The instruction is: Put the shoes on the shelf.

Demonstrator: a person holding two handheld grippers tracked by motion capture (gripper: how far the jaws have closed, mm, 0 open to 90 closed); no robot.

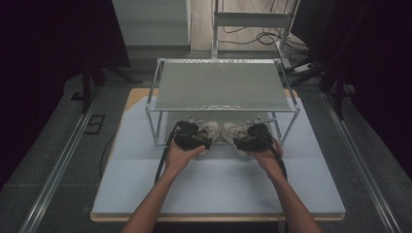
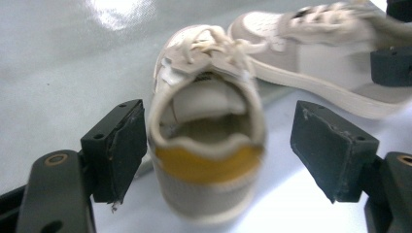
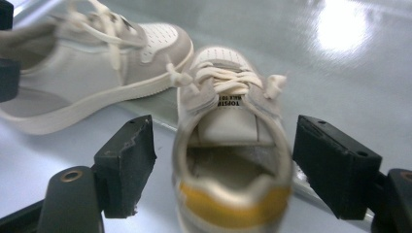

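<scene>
Reaching under a low metal shelf [image 1: 221, 85] on a pale table [image 1: 218, 189], a person holds a claw in each hand behind a pair of white sneakers. The left claw [image 2: 218, 145] stands open, its two black pads on either side of the left shoe's [image 2: 209, 136] heel; the near pad sits just beside the heel, the far one well clear of it, and neither presses on it. The right claw [image 3: 223, 160] is open as well, its pads flanking the heel of the right shoe [image 3: 231, 145] with a gap on both sides. Both shoes rest on the table beneath the shelf, toes pointing away from the person and angled toward each other, nearly touching at the front. Each has cream laces, grey trim and a yellow band across the heel. From above, the left hand [image 1: 182, 155] and the right hand [image 1: 265, 155] are level with each other at the shelf's front edge.
</scene>
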